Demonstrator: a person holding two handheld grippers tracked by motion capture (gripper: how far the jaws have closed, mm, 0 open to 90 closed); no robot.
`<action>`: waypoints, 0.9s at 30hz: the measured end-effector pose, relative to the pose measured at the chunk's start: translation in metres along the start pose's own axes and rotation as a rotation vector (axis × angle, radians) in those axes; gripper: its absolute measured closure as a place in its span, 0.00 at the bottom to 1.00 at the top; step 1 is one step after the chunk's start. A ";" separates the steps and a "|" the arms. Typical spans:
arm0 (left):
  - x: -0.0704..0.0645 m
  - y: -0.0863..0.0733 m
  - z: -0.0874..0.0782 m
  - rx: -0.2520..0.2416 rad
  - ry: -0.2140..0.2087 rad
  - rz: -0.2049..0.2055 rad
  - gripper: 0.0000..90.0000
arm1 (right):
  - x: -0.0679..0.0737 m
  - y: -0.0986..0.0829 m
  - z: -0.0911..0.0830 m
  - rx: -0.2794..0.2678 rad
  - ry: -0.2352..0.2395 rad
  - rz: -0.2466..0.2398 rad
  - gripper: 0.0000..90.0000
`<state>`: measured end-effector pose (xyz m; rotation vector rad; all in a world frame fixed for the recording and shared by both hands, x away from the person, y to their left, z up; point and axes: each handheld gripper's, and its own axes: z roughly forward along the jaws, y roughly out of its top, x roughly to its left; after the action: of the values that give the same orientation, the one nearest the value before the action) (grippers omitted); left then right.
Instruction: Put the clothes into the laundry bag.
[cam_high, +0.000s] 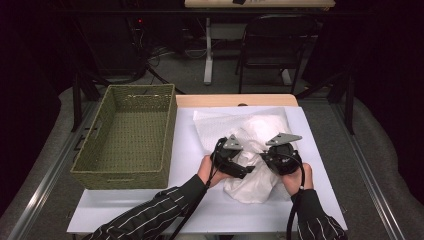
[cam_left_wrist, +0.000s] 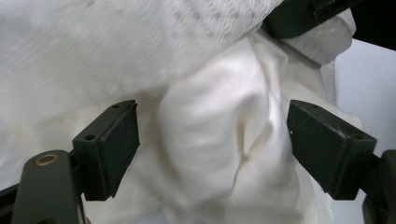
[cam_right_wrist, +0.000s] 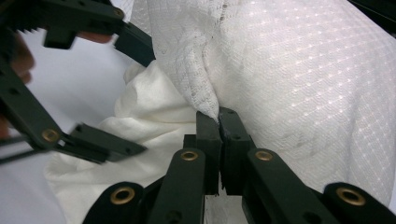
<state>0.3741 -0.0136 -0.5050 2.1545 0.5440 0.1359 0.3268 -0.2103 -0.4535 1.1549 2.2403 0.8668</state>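
A crumpled white cloth (cam_high: 250, 150) with a lacy, dotted weave lies on the white table sheet (cam_high: 200, 160), bunched up between the two grippers. My left gripper (cam_high: 243, 171) is at its left side, open, with a plain white fold (cam_left_wrist: 210, 154) standing between its pads without being pinched. My right gripper (cam_high: 266, 158) is at the cloth's right side, shut on a pinch of the lacy layer (cam_right_wrist: 205, 88). In the right gripper view the left gripper (cam_right_wrist: 133, 98) shows open beside the cloth. In the left gripper view the right gripper's jaw shows at top right.
A green woven basket (cam_high: 107, 172) stands empty along the table's left side. Bare white sheet (cam_high: 200, 207) lies in front of the cloth. Beyond the table's wooden far edge (cam_high: 235, 99) are a dark chair (cam_high: 272, 50) and a desk leg.
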 end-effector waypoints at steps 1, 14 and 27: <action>0.000 -0.002 -0.003 0.014 0.012 0.000 0.23 | 0.000 0.000 0.000 0.001 0.001 0.004 0.98; -0.003 -0.006 0.016 -0.077 -0.021 -0.090 0.81 | 0.008 0.007 -0.007 -0.026 0.107 0.035 0.99; -0.012 -0.008 0.009 0.055 0.078 0.025 0.29 | -0.004 -0.003 0.014 0.077 0.056 0.050 0.99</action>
<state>0.3632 -0.0219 -0.5155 2.2179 0.5719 0.2221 0.3365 -0.2102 -0.4653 1.2411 2.3168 0.8486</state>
